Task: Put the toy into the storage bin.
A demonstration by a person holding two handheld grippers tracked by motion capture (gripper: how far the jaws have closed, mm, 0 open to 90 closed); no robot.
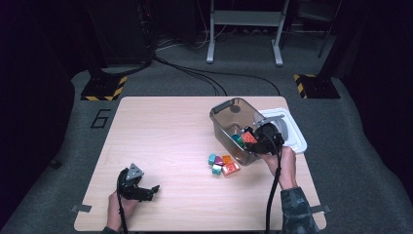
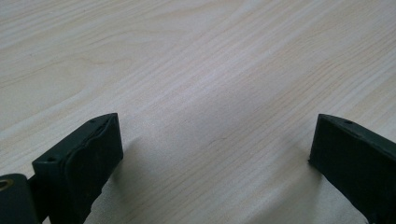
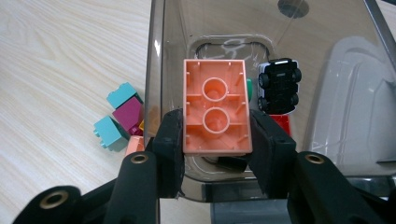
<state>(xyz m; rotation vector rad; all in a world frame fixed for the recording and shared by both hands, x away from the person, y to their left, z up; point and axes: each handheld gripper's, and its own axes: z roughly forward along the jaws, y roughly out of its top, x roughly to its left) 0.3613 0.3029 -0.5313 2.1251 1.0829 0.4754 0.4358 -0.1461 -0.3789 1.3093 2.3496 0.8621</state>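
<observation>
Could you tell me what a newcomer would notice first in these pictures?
Most striking is the salmon-orange brick, hollow underside up, clamped in the right gripper above the smoky clear bin at the table's right. A bright cluster of loose bricks lies beside the bin, while the left gripper rests open near the front left.

Salmon-orange brick (image 3: 215, 107) in black right gripper (image 3: 215, 149). Bin (image 3: 327, 93) smoky grey, see-through; black toy car (image 3: 279, 85) inside. Near its left: teal (image 3: 108, 132) and magenta (image 3: 127, 114) bricks. Table (image 2: 196, 70) pale wood grain. Lid (image 1: 292, 127) white.
</observation>
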